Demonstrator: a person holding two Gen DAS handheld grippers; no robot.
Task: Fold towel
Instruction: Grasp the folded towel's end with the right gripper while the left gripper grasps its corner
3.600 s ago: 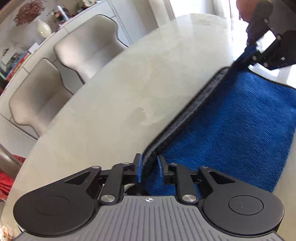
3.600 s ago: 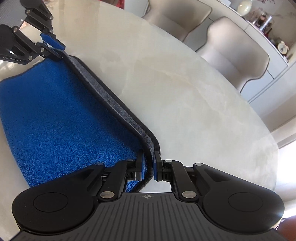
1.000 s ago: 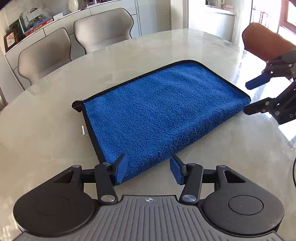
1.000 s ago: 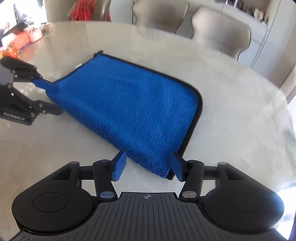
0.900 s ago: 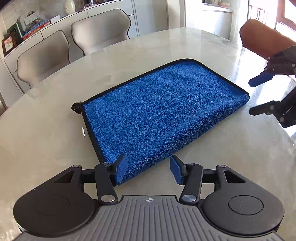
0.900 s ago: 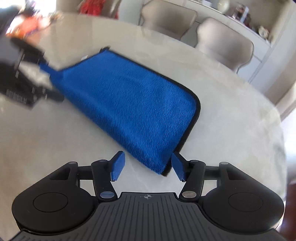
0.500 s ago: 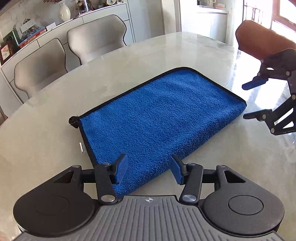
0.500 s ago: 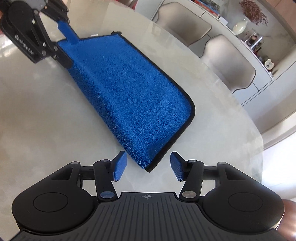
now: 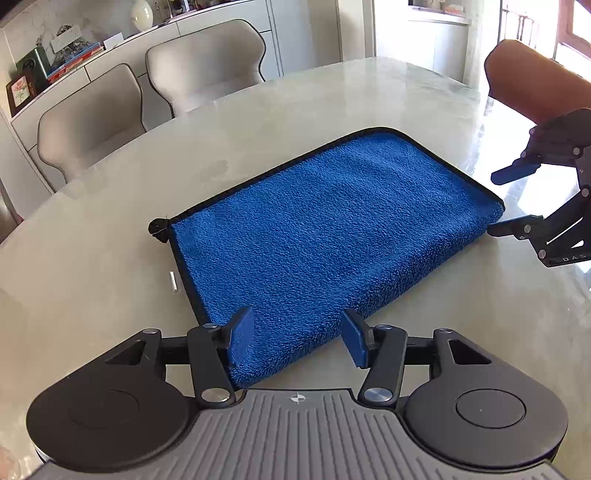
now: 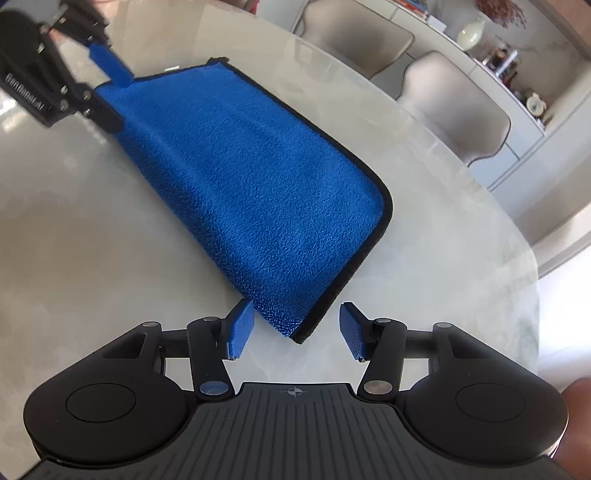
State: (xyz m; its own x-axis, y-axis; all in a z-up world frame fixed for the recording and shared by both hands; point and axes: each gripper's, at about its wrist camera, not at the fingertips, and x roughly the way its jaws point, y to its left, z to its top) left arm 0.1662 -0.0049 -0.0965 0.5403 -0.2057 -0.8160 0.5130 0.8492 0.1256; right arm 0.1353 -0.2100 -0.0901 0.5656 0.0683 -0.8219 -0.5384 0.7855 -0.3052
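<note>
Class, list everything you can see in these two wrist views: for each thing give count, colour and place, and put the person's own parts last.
towel: one, blue with black edging, folded, lying flat on the table.
table: one, pale marbled top, under the towel.
chairs: two, beige, at the table's far side.
sideboard: one, white, behind the chairs, carrying books, a framed picture and other small items.
vase: one, cream, on the sideboard.
small white piece: one, on the table beside the towel's edge; too small to identify.
left gripper: one, black with blue pads, open at the towel's near corner.
right gripper: one, black with blue pads, open at the towel's other end corner.
</note>
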